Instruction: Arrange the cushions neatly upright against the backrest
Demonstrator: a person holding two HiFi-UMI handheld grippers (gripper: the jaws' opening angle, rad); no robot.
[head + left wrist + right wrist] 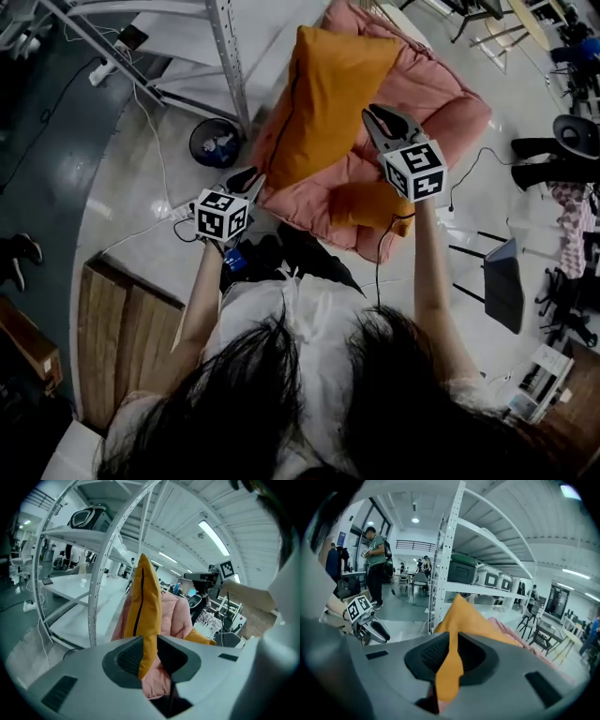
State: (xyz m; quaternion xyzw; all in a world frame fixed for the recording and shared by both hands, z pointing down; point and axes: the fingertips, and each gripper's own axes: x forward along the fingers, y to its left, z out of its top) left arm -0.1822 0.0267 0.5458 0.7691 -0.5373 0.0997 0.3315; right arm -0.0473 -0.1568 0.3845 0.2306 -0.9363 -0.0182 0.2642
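A large orange cushion [328, 103] hangs upright over a pink padded sofa [445, 103], held between both grippers. My left gripper [246, 180] is shut on its lower left corner, and the orange fabric [145, 606] runs up from between the jaws. My right gripper [389, 122] is shut on the cushion's right edge, a fold of orange cloth [466, 618] pinched between the pads. A second, smaller orange cushion [370, 204] lies on the sofa's front edge below the right gripper. The sofa's backrest is partly hidden behind the raised cushion.
A white metal shelf rack [202, 37] stands left of the sofa, with a black bin [214, 141] at its foot and cables on the floor. Wooden boards [122, 328] lie at lower left. Chairs and desks [572, 131] crowd the right. A person [375, 564] stands far off.
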